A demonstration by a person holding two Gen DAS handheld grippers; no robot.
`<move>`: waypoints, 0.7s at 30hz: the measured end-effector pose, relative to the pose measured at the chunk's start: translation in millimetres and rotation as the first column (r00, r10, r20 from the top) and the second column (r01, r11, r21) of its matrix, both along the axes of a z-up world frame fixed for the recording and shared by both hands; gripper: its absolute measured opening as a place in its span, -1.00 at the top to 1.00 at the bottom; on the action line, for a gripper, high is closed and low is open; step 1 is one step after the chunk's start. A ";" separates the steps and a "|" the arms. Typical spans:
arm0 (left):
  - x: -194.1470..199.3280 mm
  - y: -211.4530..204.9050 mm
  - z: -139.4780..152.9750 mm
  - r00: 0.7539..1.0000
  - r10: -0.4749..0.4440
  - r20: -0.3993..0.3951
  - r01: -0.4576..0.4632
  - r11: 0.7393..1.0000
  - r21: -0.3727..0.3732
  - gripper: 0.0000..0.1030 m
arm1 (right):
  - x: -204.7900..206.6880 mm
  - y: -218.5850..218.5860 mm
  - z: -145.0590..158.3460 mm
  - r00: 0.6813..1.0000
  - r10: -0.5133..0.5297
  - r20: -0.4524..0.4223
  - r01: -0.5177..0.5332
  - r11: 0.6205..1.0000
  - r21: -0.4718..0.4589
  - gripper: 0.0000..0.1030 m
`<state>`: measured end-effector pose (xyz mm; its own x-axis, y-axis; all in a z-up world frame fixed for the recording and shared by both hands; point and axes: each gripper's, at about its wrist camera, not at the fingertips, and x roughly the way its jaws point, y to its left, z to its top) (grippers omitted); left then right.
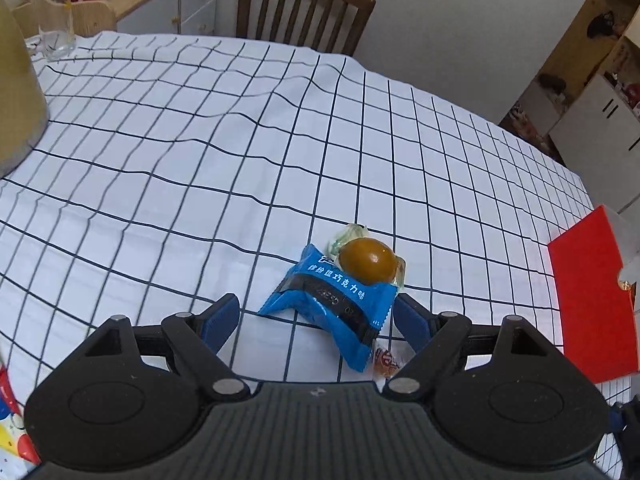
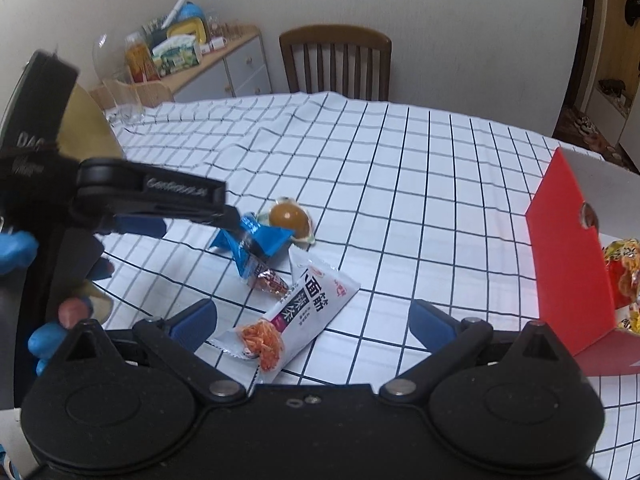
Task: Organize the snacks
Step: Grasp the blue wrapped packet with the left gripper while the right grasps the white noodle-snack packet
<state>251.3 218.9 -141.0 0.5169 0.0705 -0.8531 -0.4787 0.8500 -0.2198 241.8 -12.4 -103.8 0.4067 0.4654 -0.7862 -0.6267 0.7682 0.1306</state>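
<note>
A blue snack packet (image 1: 332, 300) lies on the checked tablecloth (image 1: 200, 160) with a brown egg in clear wrap (image 1: 366, 261) resting on its far end. My left gripper (image 1: 316, 320) is open low over the packet, one pad on each side; the right pad is close to the packet's edge. A small red-brown wrapped snack (image 1: 386, 362) peeks out beneath. In the right wrist view, my right gripper (image 2: 314, 326) is open over a white noodle-snack packet (image 2: 296, 320), whose near end lies between the fingers. The left gripper (image 2: 188, 222) reaches the blue packet (image 2: 260, 240) from the left.
A red box (image 2: 568, 264) holding wrapped snacks (image 2: 624, 276) stands open at the right. A wooden chair (image 2: 336, 60) is behind the table, a cluttered sideboard (image 2: 224, 68) at back left. A glass (image 1: 56, 44) and a beige object (image 1: 16, 92) sit far left. A gloved hand (image 2: 16, 252) holds the left gripper.
</note>
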 end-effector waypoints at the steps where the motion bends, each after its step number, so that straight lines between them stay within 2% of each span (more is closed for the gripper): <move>1: 3.8 0.4 -2.6 1.000 0.002 -0.006 -0.002 1.000 -0.005 -0.63 | 1.4 2.8 -2.6 1.000 -0.002 -0.006 0.002 1.000 -0.005 -0.98; 6: 18.8 -2.5 -15.5 0.999 -0.023 -0.034 0.023 1.000 -0.010 -0.63 | 10.3 13.0 -15.2 0.999 -0.018 -0.044 0.017 0.999 -0.026 -0.94; 13: 30.9 -3.4 -29.7 0.994 -0.074 -0.075 0.076 0.997 0.029 -0.63 | 20.9 22.3 -31.0 0.995 -0.034 -0.090 0.030 0.998 -0.046 -0.91; 17: 34.3 -3.1 -33.0 0.992 -0.100 -0.070 0.103 0.994 0.034 -0.63 | 24.7 28.9 -38.5 0.992 -0.035 -0.118 0.029 0.998 -0.049 -0.88; 21: 35.7 -5.2 -34.2 0.990 -0.130 -0.063 0.133 0.990 0.041 -0.63 | 28.3 36.8 -47.2 0.988 -0.030 -0.152 0.021 0.998 -0.060 -0.70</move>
